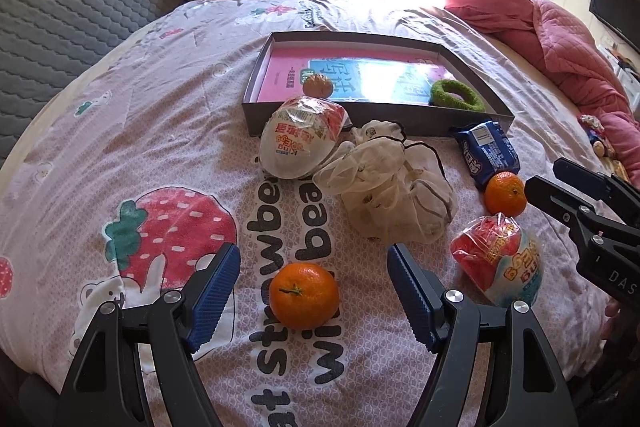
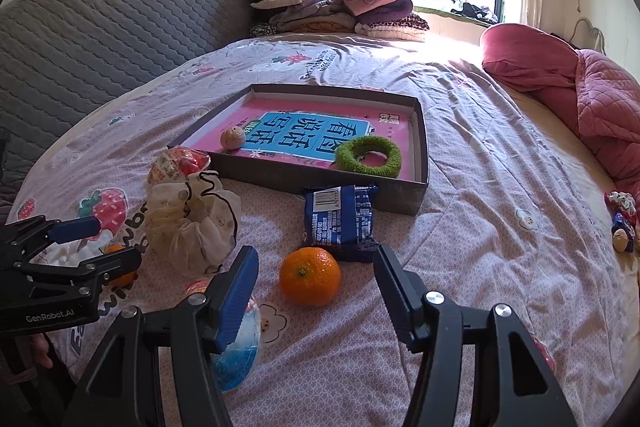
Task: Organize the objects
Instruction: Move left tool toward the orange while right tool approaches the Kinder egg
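Now the left gripper (image 1: 314, 293) is spread wide around an orange (image 1: 303, 295) low in the frame, not squeezing it yet. The right gripper (image 2: 316, 285) is spread too, near another orange (image 2: 310, 277). Next, I think, close softly, lift, and carry it to the box (image 1: 256, 131) above.

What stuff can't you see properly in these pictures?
- Left orange: right wrist view, mostly hidden behind the left gripper.
- Blue egg toy: right wrist view, covered by the right gripper's finger.
- Small doll: right wrist view, too small at the edge.
- Person's hand: left wrist view, cut off behind the right gripper.
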